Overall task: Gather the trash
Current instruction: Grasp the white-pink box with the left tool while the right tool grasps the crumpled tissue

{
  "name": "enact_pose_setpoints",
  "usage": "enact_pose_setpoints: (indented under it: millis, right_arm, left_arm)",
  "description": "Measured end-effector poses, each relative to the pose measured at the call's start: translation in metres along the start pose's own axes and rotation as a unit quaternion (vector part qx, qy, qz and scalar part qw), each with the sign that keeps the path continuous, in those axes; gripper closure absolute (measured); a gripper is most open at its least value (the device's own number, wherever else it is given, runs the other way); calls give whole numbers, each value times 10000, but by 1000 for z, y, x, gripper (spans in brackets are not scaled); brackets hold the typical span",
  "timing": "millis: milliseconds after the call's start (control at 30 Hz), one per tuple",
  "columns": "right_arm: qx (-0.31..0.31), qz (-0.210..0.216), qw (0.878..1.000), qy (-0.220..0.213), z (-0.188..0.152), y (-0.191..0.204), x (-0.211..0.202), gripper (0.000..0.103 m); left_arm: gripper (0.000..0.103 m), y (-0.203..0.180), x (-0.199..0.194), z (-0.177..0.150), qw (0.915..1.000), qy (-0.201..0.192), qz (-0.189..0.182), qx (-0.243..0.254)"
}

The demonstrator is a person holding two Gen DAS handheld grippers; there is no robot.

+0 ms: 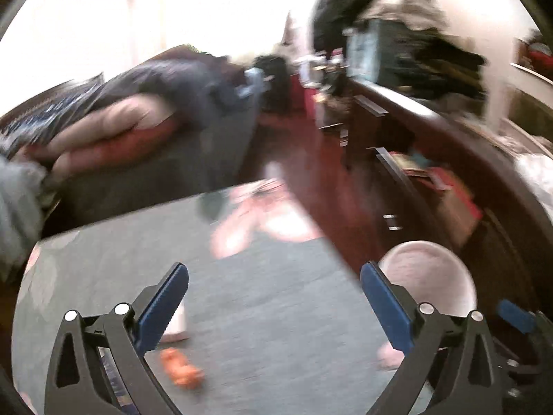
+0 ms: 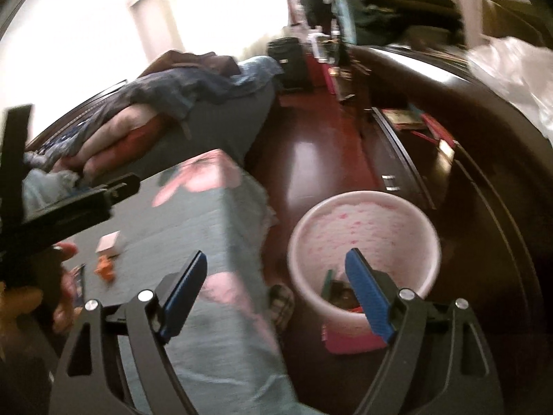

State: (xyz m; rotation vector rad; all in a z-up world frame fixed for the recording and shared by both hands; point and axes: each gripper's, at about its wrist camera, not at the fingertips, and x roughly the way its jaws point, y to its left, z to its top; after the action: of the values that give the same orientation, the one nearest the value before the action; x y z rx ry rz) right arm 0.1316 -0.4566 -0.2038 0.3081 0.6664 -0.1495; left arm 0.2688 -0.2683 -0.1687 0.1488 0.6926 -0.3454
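Hovering over the bed [image 1: 276, 311], the left gripper [image 1: 274, 297] stood wide, blue pads well apart and nothing between them; below it, near the bed's near edge, lay an orange scrap [image 1: 181, 368], blurred, on the grey cover; a small white box [image 1: 178, 321] sat just beside the left pad, half hidden behind it; the pink bin [image 1: 428, 276] showed past the right pad, off the bed's right edge, on the dark red floor [image 1: 311, 159]. Swinging to the other view, the right gripper [image 2: 276, 294] was wide as well and empty; its left pad hung over the bed's [image 2: 221, 311] right edge, its right pad over the bin's [image 2: 366, 238] mouth; the bin stood on the floor [image 2: 311, 159] just beside the bed, with dark bits of trash [image 2: 340, 294] in its bottom, too blurred to name; a pink flat thing [image 2: 349, 340] lay against the bin's base. Over on the bed's left part the orange scrap [image 2: 105, 269] and white box [image 2: 109, 242] lay close together, apart from both grippers; the left gripper's black frame [image 2: 69, 204] crossed that side, a hand [image 2: 64, 297] below it. At the bed's far end lay a heap of clothes [image 2: 166, 103]; a dark dresser [image 2: 484, 173] ran along the right.
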Motion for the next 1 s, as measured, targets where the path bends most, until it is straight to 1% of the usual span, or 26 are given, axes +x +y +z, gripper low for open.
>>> enact_pose_setpoints:
  millis: [100, 167, 200, 233, 267, 300, 367, 400, 467, 500, 567, 800, 900, 967, 1000]
  right_arm:
    - [-250, 147, 9996, 67, -2, 25, 0, 20]
    - [-379, 228, 9990, 102, -2, 37, 2, 20]
    - [-435, 273, 9986, 115, -3, 44, 3, 20]
    - [-478, 310, 9983, 130, -2, 49, 4, 20]
    - [-529, 355, 9979, 149, -3, 55, 5, 20]
    - [-567, 396, 9975, 163, -3, 60, 6, 20]
    - [-638, 453, 9967, 206, -4, 69, 9, 20]
    - [-669, 473, 9964, 226, -4, 73, 11, 20]
    - [-708, 513, 9958, 272, -5, 80, 14, 20]
    - [-730, 534, 9955, 295, -5, 83, 16, 20]
    - [-758, 563, 9950, 318, -5, 87, 19, 20]
    - [-875, 667, 9931, 406, -9, 106, 21, 20]
    - [-928, 700, 9924, 400, -11, 111, 18, 20]
    - [-957, 713, 9920, 408, -12, 115, 18, 20]
    - [-961, 726, 9919, 413, -12, 116, 18, 20]
  left_arm:
    - [4, 41, 12, -6, 9984, 273, 90, -489]
    - [5, 62, 25, -10, 9953, 559, -7, -796]
    - [5, 77, 34, -14, 9915, 745, -129, -1058]
    - [7, 82, 40, -16, 9891, 853, -190, -1188]
    - [12, 88, 46, -18, 9860, 986, -244, -1320]
    - [14, 95, 53, -21, 9825, 1126, -304, -1453]
    - [14, 95, 51, -22, 9870, 950, -53, -1299]
    - [17, 95, 52, -21, 9881, 1001, 15, -1165]
    - [23, 93, 54, -24, 9873, 1093, -69, -1147]
    - [28, 92, 54, -25, 9885, 1069, 47, -1069]
    - [33, 89, 53, -26, 9903, 1070, 196, -859]
    - [37, 87, 52, -28, 9914, 1075, 360, -646]
    - [36, 93, 58, -26, 9899, 1106, 412, -785]
    - [36, 98, 63, -29, 9876, 1247, 337, -893]
    - [38, 100, 66, -30, 9866, 1304, 277, -936]
